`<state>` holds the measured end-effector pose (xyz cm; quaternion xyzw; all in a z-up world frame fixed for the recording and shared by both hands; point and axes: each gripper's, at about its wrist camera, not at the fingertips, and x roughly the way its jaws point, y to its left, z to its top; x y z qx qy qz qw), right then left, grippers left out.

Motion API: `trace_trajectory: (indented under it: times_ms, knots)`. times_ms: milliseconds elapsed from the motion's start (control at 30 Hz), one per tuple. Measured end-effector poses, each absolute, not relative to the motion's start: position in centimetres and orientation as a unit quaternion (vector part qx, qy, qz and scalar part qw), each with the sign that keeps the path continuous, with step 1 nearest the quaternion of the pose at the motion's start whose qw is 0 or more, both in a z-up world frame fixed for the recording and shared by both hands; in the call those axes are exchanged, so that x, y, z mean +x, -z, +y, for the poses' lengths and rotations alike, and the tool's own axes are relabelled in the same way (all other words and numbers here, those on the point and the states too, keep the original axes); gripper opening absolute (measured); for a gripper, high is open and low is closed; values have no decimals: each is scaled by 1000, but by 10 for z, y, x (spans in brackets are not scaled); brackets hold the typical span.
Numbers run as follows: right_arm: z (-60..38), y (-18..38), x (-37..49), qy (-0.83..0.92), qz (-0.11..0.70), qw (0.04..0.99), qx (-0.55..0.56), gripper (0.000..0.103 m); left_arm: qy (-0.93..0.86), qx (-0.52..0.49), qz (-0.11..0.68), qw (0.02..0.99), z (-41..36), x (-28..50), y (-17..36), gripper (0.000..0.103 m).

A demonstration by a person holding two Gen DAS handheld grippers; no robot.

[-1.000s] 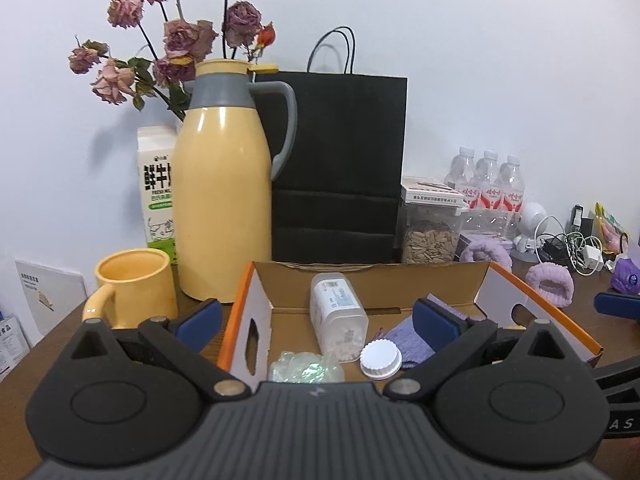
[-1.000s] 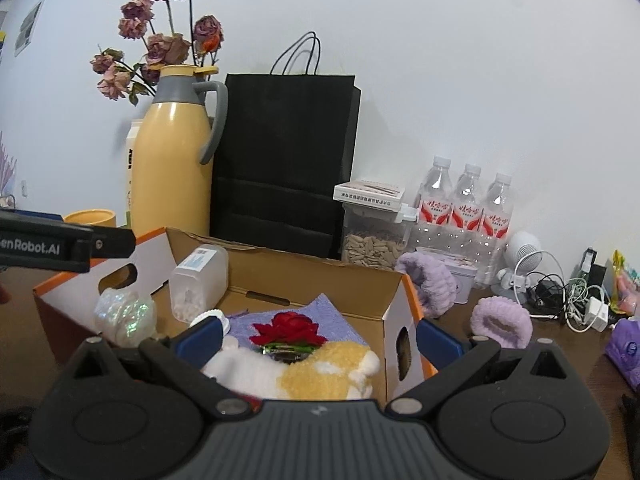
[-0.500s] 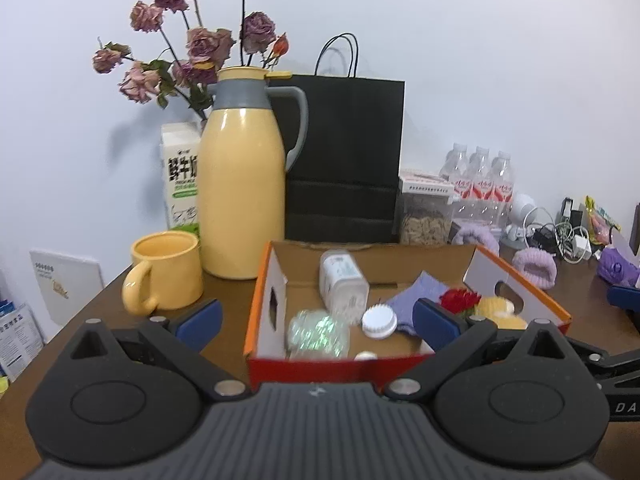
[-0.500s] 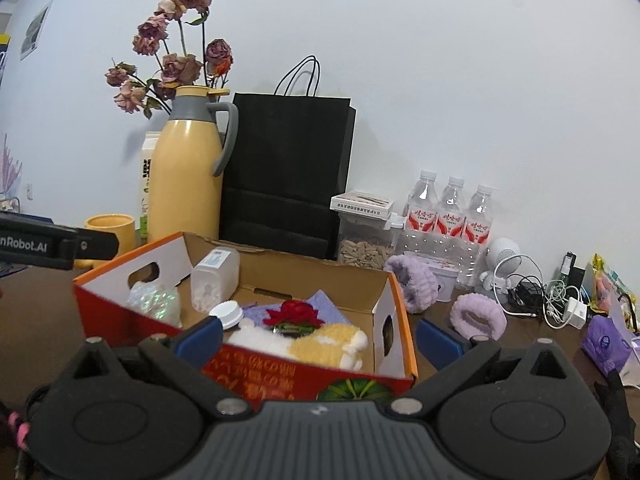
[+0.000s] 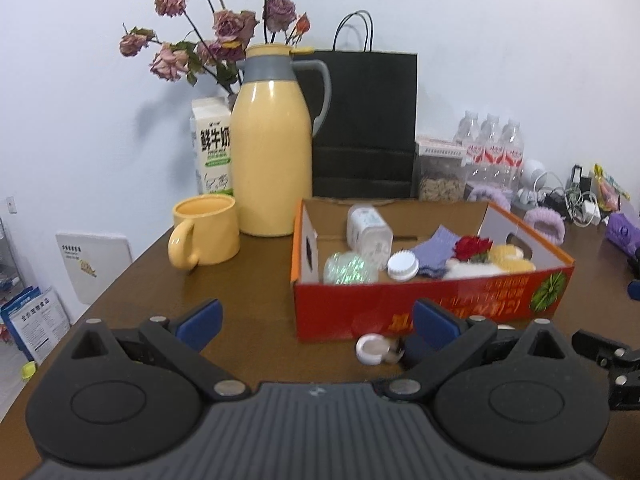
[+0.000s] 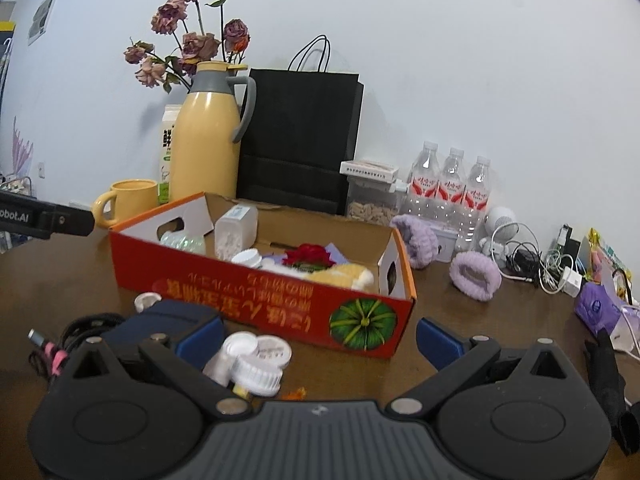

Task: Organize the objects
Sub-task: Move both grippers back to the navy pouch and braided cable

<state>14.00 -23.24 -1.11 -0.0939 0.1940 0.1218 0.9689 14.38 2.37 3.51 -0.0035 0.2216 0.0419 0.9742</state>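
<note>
Pulled back from the box (image 5: 432, 308) now, both grippers, left (image 5: 316, 318) and right (image 6: 318, 338), wide apart, holding nothing. More still on the table: jars (image 6: 256, 356) and a pouch (image 6: 168, 320) just before the box. Not done yet.

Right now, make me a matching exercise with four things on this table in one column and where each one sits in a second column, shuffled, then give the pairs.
Things:
1. yellow mug
2. red flower
3. purple scrunchie
4. black paper bag

Places:
A. inside the red cardboard box
B. standing against the wall behind the box
C. on the table left of the yellow thermos jug
D. on the table right of the box, near the tangled cables

Pairs: 1-C, 2-A, 3-D, 4-B
</note>
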Motion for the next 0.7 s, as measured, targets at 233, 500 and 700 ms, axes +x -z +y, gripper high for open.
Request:
trace_trajectory:
  times_ms: [233, 500, 700]
  knots:
    - [-221, 0, 138, -162, 203, 962, -83, 103, -56, -3, 240, 969, 34, 135, -29, 103]
    - [-170, -4, 176, -221, 293, 927, -80, 103, -77, -11, 249, 965, 56, 125, -28, 103]
    - [-140, 11, 206, -202, 356, 908, -89, 103, -83, -14, 260, 962, 74, 120, -21, 103]
